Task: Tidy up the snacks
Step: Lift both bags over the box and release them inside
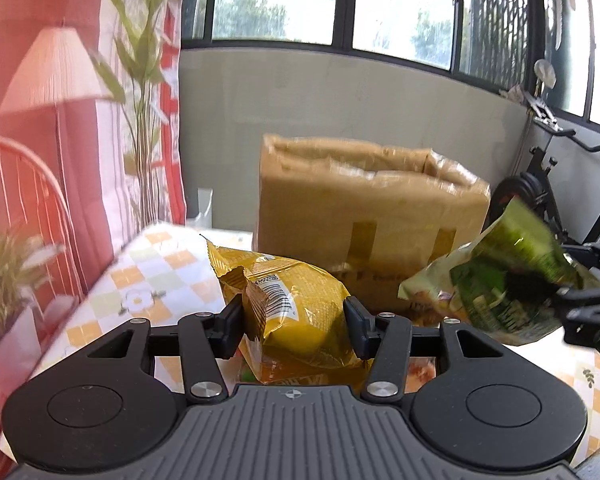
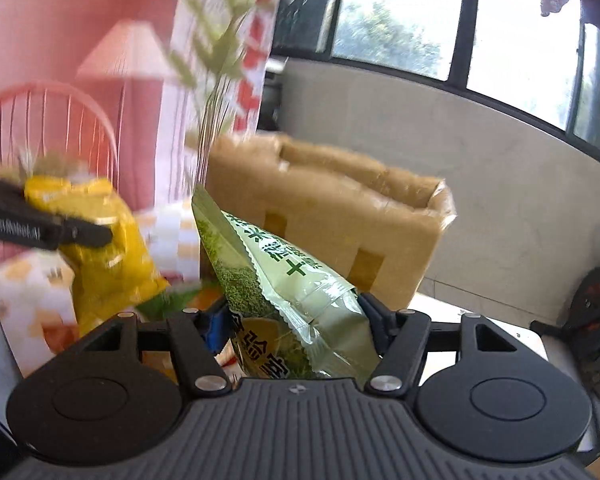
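My left gripper (image 1: 294, 326) is shut on a yellow snack bag (image 1: 296, 304), held above the checked tablecloth (image 1: 148, 276); both pads press the bag's sides. My right gripper (image 2: 296, 328) is shut on a green snack bag (image 2: 284, 292) with white and green print. The left wrist view shows the green snack bag (image 1: 500, 280) blurred at the right, with the right gripper's fingers (image 1: 592, 312) on it. The right wrist view shows the yellow snack bag (image 2: 104, 248) at the left. An open cardboard box (image 1: 364, 216) stands behind both bags, its open top (image 2: 356, 176) facing up.
A pink printed backdrop (image 1: 60, 120) with a lamp and plants hangs at the left. Windows (image 1: 380, 4) run along the back wall. An exercise bike (image 1: 548, 184) stands to the right of the table. More snack packets (image 2: 56, 332) lie on the tablecloth below.
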The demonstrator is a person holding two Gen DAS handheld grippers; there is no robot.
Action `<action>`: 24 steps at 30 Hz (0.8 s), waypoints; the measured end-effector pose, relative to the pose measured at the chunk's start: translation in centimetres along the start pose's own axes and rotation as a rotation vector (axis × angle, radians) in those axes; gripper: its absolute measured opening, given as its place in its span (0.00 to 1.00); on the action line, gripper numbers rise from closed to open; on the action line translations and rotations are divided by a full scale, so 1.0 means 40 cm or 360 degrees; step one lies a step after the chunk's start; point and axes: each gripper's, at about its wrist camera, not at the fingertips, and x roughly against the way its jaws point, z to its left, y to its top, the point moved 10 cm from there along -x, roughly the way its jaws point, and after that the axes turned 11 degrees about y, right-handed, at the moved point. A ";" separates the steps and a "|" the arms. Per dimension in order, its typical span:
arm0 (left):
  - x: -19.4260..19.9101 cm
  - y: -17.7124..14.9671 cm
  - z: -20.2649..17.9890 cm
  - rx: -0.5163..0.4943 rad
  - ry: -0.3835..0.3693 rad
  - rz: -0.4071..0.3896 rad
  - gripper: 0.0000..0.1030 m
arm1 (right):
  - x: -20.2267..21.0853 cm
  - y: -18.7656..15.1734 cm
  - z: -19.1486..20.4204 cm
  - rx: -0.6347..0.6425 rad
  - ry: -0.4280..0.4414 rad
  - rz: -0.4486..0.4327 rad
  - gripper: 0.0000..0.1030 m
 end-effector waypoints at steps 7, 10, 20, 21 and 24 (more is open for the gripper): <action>0.048 0.135 0.007 -0.0054 -0.0015 -0.0207 0.52 | 0.096 0.156 -0.042 -0.0128 0.0032 -0.0221 0.64; 0.054 0.207 0.001 -0.0084 -0.0013 -0.0300 0.52 | 0.115 0.233 -0.078 -0.0199 0.0047 -0.0304 0.64; -0.053 0.453 -0.096 -0.0256 -0.0031 -0.0492 0.52 | -0.012 0.436 -0.256 -0.0519 0.0043 -0.0386 0.64; -0.074 0.474 -0.109 -0.0272 -0.0027 -0.0507 0.52 | -0.039 0.443 -0.276 -0.0574 0.0041 -0.0374 0.64; -0.136 0.511 -0.144 -0.0319 -0.0017 -0.0510 0.52 | -0.129 0.438 -0.339 -0.0793 0.0040 -0.0320 0.64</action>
